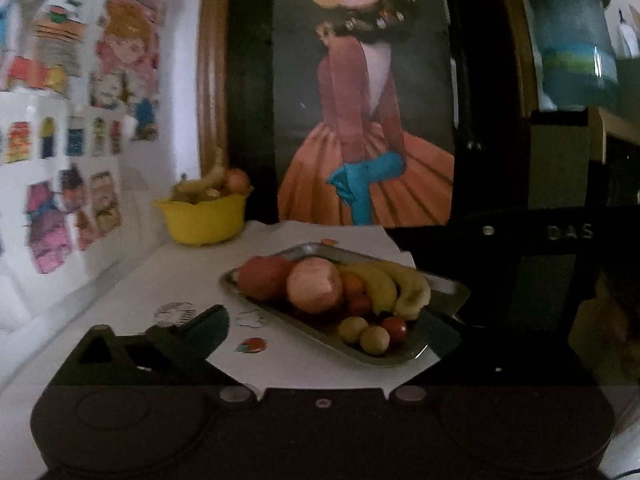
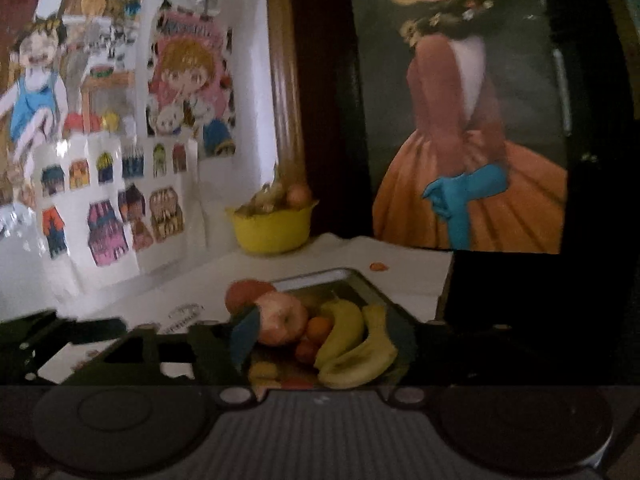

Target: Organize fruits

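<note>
A metal tray point(image 1: 444, 286) on the white table holds two apples point(image 1: 314, 285), two bananas point(image 1: 400, 288), an orange, small red fruits and two small tan fruits point(image 1: 374, 339). My left gripper point(image 1: 328, 332) is open and empty, just short of the tray's near edge. In the right wrist view the tray point(image 2: 360, 280) lies right ahead; my right gripper point(image 2: 324, 344) is open, its fingers either side of the bananas point(image 2: 352, 344) and the apple point(image 2: 282, 322), holding nothing. A yellow bowl point(image 1: 206, 220) with a banana and other produce stands at the back left.
The yellow bowl also shows in the right wrist view point(image 2: 274, 228). A wall with cartoon stickers point(image 2: 100, 160) runs along the left. A large framed painting point(image 1: 360, 120) stands behind the table. A dark box point(image 1: 540, 280) is to the right of the tray.
</note>
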A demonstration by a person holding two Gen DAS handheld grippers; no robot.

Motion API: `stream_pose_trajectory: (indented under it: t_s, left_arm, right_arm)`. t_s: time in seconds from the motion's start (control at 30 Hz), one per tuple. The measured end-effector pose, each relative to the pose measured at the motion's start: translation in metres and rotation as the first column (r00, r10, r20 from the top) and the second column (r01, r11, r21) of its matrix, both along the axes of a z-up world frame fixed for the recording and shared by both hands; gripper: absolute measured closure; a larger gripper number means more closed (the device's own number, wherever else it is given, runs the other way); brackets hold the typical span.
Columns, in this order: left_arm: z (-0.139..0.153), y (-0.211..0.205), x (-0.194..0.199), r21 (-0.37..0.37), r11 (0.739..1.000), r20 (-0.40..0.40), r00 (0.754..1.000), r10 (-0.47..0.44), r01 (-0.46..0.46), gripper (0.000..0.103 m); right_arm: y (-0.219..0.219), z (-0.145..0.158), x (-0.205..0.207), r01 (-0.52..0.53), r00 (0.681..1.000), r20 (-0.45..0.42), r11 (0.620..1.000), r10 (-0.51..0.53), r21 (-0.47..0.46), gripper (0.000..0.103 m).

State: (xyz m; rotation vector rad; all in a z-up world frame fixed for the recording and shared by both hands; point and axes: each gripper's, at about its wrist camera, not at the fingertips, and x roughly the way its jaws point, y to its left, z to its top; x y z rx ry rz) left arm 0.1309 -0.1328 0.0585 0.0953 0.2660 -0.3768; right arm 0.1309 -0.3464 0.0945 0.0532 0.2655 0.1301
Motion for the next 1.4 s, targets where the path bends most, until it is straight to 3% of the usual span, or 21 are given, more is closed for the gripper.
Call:
stream_pose_trajectory:
  t_s: [0.27,0.5,0.8,1.4]
  left_arm:
    - [0.019,0.049,-0.055,-0.047,0.995,0.062,0.993,0.095,-0.093,0.001]
    - [0.022,0.081,-0.082,-0.091,0.983,0.067,0.984,0.166,-0.160,0.001]
    - [0.012,0.112,-0.096,-0.128,0.965,0.016,0.972,0.234,-0.230,0.001]
    - [-0.021,0.122,-0.102,-0.110,0.960,-0.085,0.965,0.248,-0.257,0.001]
  right_arm:
    - [0.030,0.019,-0.062,0.026,0.997,0.076,0.999,-0.024,-0.024,0.001]
    - [0.050,0.021,-0.091,0.012,0.996,0.092,1.000,-0.010,-0.024,0.000]
    - [0.069,0.013,-0.115,0.018,0.995,0.101,1.000,-0.016,-0.025,0.000]
    - [0.078,-0.024,-0.137,0.072,0.997,0.036,0.997,-0.071,-0.017,0.000]
